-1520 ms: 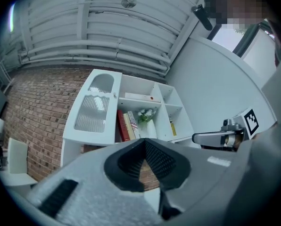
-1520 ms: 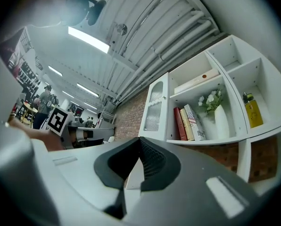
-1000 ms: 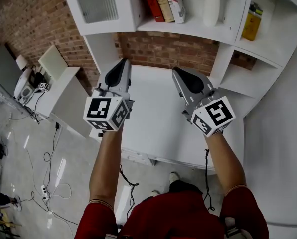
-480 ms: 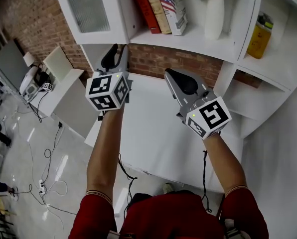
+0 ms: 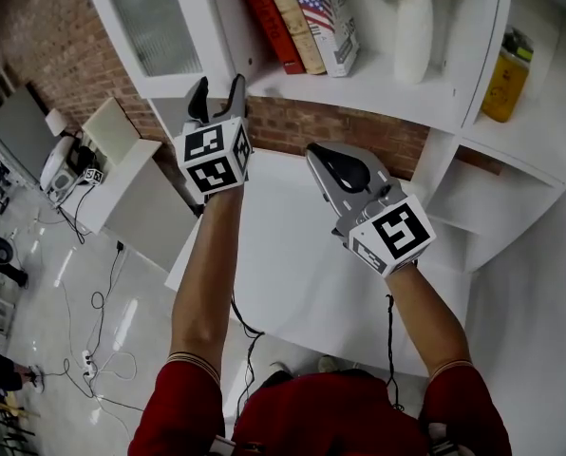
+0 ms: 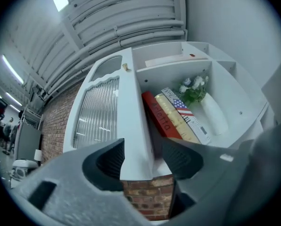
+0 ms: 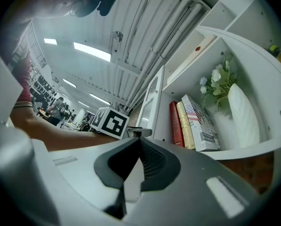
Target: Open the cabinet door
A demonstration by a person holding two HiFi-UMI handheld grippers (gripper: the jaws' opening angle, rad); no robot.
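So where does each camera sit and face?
Head view: on the head, looking steeply down at both forearms, left gripper, right gripper, desk.
Left gripper view: rides it, looking up past opening jaws straddling the cabinet door.
Right gripper view: looks up past shut jaws; left forearm shows.
All share the books.

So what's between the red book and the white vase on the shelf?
A tan book and a flag-printed book, then bare white shelf, in the head view.

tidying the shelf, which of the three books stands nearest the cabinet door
The red book, leftmost of the three, next to the cabinet door; the tan book and the flag-covered book stand farther off, toward the white vase.
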